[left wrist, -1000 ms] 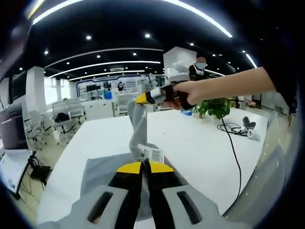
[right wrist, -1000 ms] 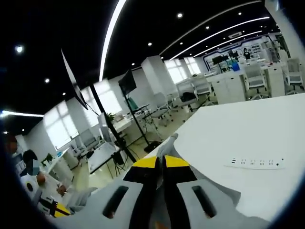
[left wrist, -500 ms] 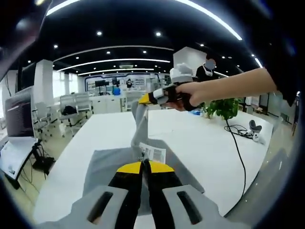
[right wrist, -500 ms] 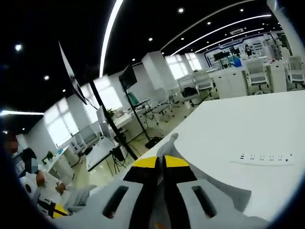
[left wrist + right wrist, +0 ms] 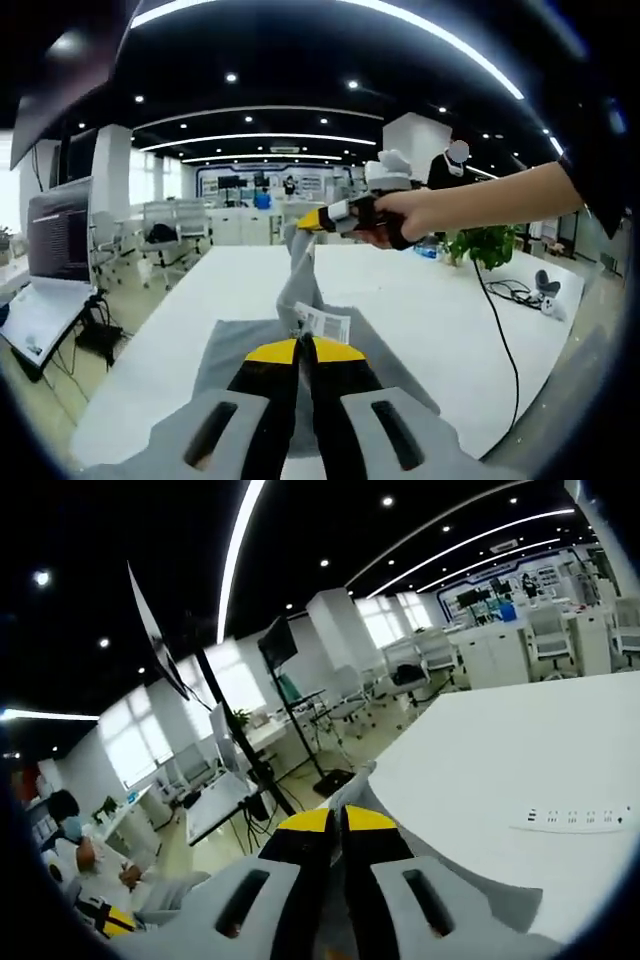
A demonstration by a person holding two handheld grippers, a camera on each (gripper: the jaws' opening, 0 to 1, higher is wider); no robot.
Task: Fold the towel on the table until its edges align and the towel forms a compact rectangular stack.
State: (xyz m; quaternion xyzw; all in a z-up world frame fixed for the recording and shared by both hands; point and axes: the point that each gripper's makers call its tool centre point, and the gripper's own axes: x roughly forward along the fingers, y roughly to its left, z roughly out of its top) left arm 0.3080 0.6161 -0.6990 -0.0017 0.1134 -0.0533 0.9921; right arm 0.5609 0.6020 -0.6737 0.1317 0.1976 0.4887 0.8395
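Note:
A grey towel (image 5: 235, 350) lies partly on the white table (image 5: 420, 300), with one stretch pulled up off it. My left gripper (image 5: 304, 347) is shut on a towel edge beside a white label (image 5: 325, 322). In the left gripper view my right gripper (image 5: 312, 221), held by a person's hand (image 5: 400, 212), pinches the raised towel corner above the table. In the right gripper view my right gripper (image 5: 338, 817) is shut, and a small tip of grey towel (image 5: 355, 783) pokes out past its yellow-tipped jaws.
A black cable (image 5: 497, 330) runs across the table's right side toward a small device (image 5: 546, 297), near a green plant (image 5: 485, 243). A white power strip (image 5: 575, 818) lies on the table. Office desks, chairs and a monitor on a stand (image 5: 272, 645) surround it.
Both views have shifted slightly as the hands moved. The right gripper with the towel corner now sits a bit farther right and lower in the left view; more towel shows spread on the table.

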